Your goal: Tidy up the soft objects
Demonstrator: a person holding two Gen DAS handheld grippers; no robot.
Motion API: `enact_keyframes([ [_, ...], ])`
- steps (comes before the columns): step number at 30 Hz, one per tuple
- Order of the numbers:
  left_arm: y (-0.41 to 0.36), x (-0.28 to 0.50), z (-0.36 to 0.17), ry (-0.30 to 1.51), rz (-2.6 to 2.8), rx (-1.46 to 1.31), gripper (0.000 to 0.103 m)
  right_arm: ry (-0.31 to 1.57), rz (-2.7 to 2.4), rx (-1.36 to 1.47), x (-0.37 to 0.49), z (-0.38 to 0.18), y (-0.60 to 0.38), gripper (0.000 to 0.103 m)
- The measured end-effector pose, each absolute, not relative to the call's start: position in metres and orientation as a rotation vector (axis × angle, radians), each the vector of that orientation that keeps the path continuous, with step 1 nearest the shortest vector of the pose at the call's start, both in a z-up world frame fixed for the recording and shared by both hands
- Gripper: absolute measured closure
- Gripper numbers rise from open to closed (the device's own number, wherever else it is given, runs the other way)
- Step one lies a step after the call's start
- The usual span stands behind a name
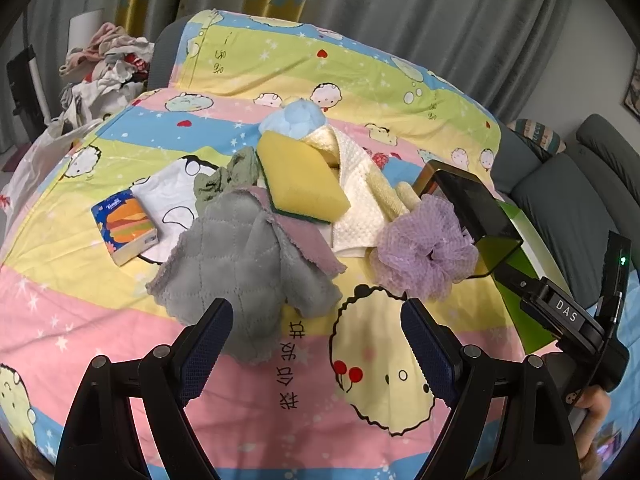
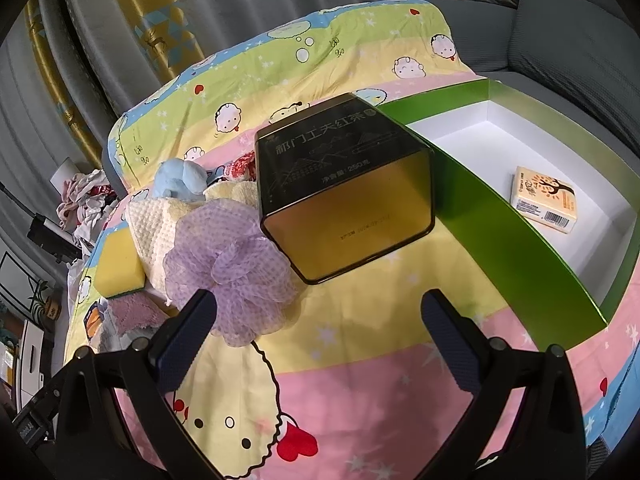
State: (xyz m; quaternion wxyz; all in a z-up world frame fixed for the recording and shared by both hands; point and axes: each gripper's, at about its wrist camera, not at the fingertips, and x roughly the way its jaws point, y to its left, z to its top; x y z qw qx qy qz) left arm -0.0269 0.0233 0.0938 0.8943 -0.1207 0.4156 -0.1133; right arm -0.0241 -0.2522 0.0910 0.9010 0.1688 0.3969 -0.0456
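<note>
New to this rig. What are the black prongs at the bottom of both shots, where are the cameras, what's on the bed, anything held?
The prongs are the fingers of two hand-held grippers; a person carries one in each hand, each with a fisheye camera looking along its fingers. The left gripper and right gripper both stand open and hold nothing. On the cartoon bedsheet lie a grey cloth, a yellow sponge, a cream towel, a purple mesh pouf, a tissue pack and a dark tin. The green box on the right contains one small pack.

Background: clothes heap (image 1: 105, 65) far left, grey curtains (image 1: 400, 4) behind, grey sofa (image 2: 568, 28) right, framed picture (image 1: 633, 89) on wall.
</note>
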Motion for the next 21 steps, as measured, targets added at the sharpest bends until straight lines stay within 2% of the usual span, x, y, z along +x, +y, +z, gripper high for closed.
enact_keyframes([
  [21, 0.0205, -0.0279, 0.0896, 0.866, -0.241, -0.253, 0.017, 0.837, -0.085, 0.356, -0.0212, 0.088, -0.253, 0.001],
])
